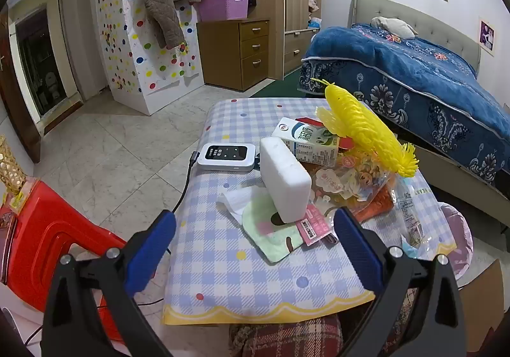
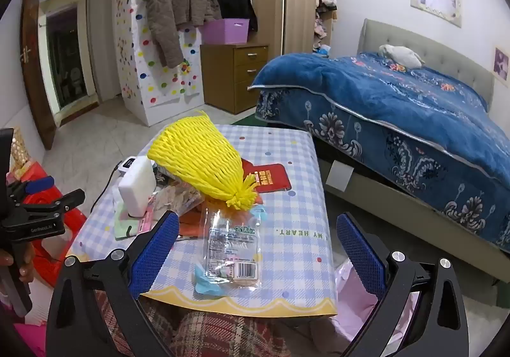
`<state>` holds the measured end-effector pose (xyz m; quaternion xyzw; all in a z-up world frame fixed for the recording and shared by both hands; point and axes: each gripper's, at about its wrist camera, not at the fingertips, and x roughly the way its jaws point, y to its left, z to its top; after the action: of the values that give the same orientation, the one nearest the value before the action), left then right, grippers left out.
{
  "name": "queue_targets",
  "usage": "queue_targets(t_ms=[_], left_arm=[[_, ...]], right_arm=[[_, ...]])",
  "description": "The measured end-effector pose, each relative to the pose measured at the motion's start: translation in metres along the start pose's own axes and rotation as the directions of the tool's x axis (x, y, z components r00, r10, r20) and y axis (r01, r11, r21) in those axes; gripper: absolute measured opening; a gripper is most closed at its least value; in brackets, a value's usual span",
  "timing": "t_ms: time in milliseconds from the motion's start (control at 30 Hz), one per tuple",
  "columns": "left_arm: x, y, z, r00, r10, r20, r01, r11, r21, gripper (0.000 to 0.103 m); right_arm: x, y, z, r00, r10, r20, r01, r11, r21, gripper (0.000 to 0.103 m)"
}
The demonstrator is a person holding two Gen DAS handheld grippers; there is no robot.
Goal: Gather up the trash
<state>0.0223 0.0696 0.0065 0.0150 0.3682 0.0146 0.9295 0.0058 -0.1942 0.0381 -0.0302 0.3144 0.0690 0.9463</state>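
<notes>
One tablecloth legend ("MY HEART")

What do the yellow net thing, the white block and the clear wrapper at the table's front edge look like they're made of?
Yellow net: likely soft foam mesh, matte, with woven strands and a frayed end. White block: probably foam, with a grainy matte surface and rounded edges. Clear wrapper: thin glossy plastic film, see-through with printed labels.
</notes>
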Motion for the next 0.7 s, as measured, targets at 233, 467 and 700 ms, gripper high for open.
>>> queue_targets(t_ms=[233,467,700], left_arm=[[0.0006,-0.0004,-0.0022,1.000,0.004,-0.003,-0.004,1.000,0.003,0.096],[0.0004,-0.0001,-0.0039,1.000,0.005,-0.003,-0.005,1.000,0.003,0.096],[0.0002,0.0002,-0.0044,1.000,0.006,-0.004,-0.006,1.000,0.003,0.096]], right_arm=[[0.0004,-0.0025,-0.0008,1.000,0.006,-0.001,-0.006,1.000,0.003,0.098],[0.0010,-0.0005,0.0001,1.000,0.002,-0.003,-0.002,1.000,0.000,0.098],[0.0009,-0.0012,-0.0008,1.000,0.006,-0.006,-0.006,1.000,0.004,0.098]])
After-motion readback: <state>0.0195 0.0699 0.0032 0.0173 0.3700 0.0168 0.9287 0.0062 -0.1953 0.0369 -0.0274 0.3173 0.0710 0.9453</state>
